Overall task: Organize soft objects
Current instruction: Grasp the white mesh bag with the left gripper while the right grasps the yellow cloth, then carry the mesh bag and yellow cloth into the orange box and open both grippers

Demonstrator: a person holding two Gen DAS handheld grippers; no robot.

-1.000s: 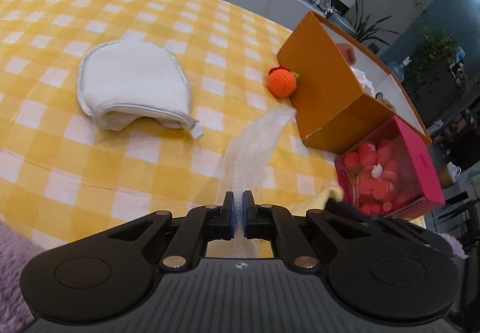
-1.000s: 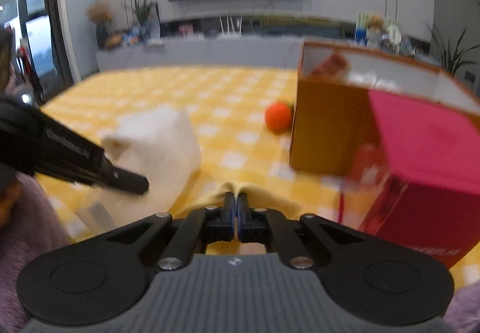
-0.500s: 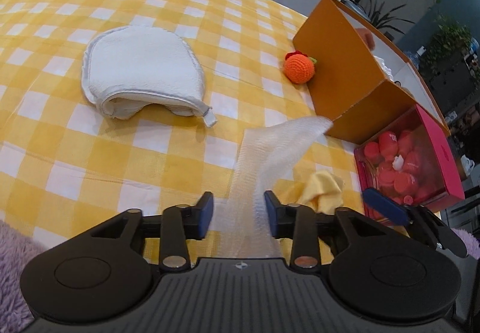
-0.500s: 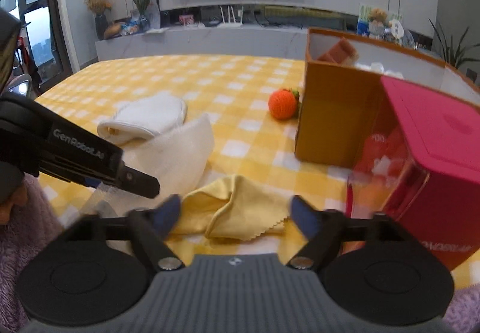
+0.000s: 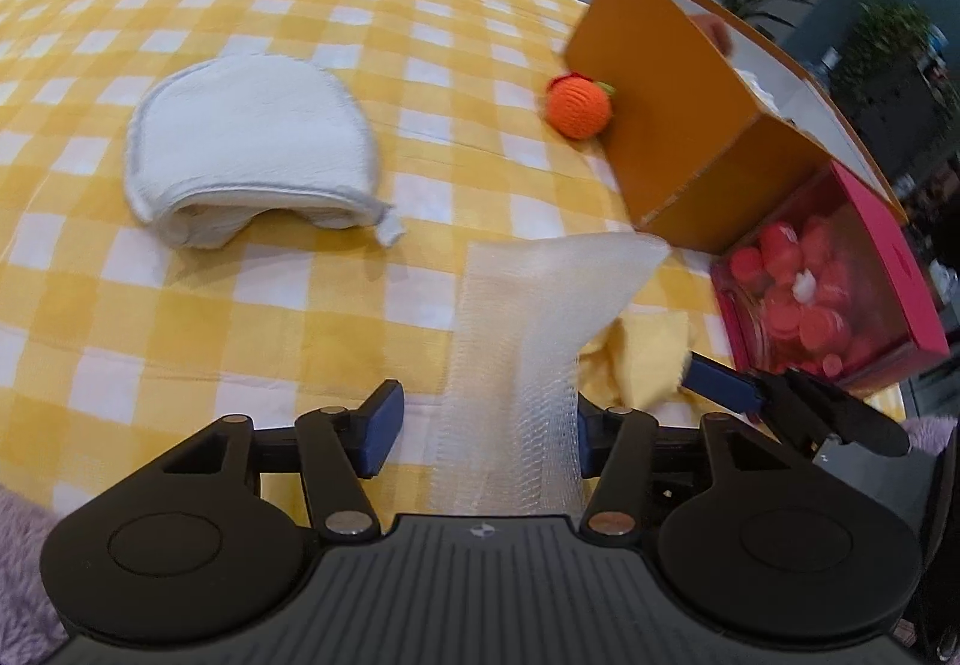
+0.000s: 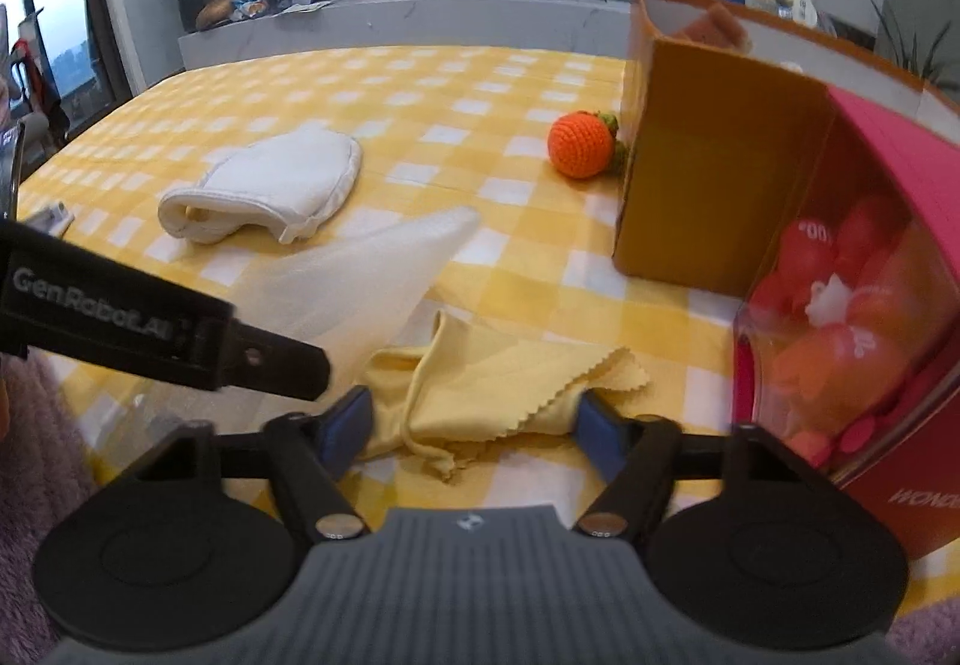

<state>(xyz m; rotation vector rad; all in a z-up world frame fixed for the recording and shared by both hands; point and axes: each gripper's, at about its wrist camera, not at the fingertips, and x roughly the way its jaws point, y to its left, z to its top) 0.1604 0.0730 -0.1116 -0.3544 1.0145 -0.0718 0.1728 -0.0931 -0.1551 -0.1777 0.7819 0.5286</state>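
Note:
My left gripper (image 5: 483, 434) is open over the near end of a white mesh cloth (image 5: 534, 335), which lies loose on the yellow checked table (image 5: 240, 317); the cloth also shows in the right wrist view (image 6: 372, 281). My right gripper (image 6: 474, 425) is open around a crumpled yellow cloth (image 6: 504, 389), which lies on the table; it also shows in the left wrist view (image 5: 636, 359). A folded white towel (image 5: 246, 161) lies to the left. An orange knitted ball (image 5: 579, 107) sits against an open orange box (image 5: 678, 137).
A pink box with a clear front (image 5: 834, 293), full of red and orange pieces, stands right of the orange box (image 6: 714, 173). The left gripper's body (image 6: 150, 323) crosses the left of the right wrist view. Purple fleece (image 5: 24, 563) lies at the near edge.
Both grippers have opened and let go: the left released the white mesh cloth, the right released the yellow cloth. Both cloths now lie on the table.

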